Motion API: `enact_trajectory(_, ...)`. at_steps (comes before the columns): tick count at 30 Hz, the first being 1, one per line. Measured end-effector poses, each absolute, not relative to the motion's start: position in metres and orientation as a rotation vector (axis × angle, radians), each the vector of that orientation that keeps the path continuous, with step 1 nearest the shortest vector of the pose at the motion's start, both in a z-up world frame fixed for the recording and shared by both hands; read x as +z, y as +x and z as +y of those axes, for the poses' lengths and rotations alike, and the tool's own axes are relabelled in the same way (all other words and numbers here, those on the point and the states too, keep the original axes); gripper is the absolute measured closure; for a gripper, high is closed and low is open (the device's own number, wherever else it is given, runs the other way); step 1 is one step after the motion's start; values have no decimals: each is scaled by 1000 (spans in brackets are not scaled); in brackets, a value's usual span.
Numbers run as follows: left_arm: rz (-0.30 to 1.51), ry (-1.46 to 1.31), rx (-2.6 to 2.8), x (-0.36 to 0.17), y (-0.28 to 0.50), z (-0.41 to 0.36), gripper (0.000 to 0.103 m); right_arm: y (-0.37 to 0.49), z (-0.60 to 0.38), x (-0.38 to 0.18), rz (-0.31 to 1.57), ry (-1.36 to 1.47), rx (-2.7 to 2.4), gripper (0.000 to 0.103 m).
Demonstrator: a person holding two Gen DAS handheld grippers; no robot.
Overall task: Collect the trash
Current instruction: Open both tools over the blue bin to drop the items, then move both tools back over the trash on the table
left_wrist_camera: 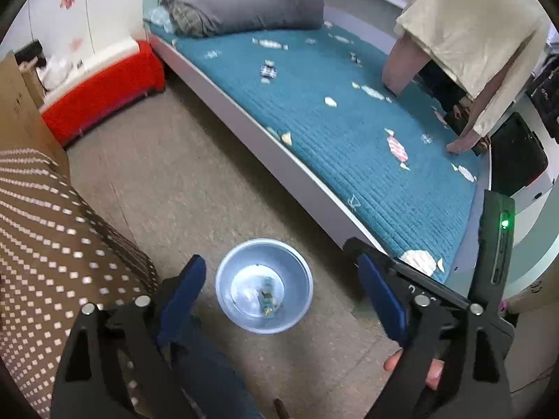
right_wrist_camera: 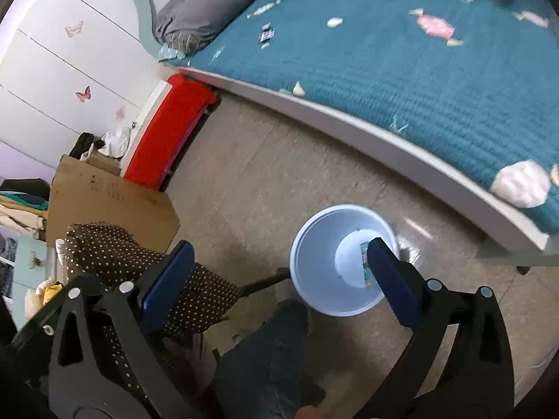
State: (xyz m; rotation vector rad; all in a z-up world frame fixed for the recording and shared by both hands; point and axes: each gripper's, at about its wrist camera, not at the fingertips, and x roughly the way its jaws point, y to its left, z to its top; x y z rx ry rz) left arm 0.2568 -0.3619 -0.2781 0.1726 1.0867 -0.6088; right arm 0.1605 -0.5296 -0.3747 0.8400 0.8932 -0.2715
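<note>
Left gripper (left_wrist_camera: 279,286): held above the floor, fingers spread wide, nothing between them.
Right gripper (right_wrist_camera: 279,265): fingers likewise wide apart and empty, over the floor beside the bed.
Trash bin (left_wrist_camera: 227,293): pale blue, round, standing on the floor (left_wrist_camera: 181,181) just beside the bed frame; a small wrapper (left_wrist_camera: 267,300) lies at its bottom.
Bed (left_wrist_camera: 349,132): teal quilted cover, grey pillow (left_wrist_camera: 244,3) at its head.
Trash: a pink candy wrapper (left_wrist_camera: 397,148) and a crumpled white wrapper (right_wrist_camera: 522,183) near the bed's edge, among other scattered wrappers.
</note>
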Motion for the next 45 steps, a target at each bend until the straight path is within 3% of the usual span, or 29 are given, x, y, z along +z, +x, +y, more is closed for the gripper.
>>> enact_trajectory(24, 746, 81, -546, -141, 180, -233, 11, 111, -429, -188, 583, 455, -300, 6)
enact_trajectory(34, 664, 41, -454, -114, 156, -163, 10, 115, -355, -148, 532, 383, -110, 6)
enact_trajectory(45, 661, -27, -265, -125, 141, -59, 10, 142, -253, -143, 582, 266, 118, 6)
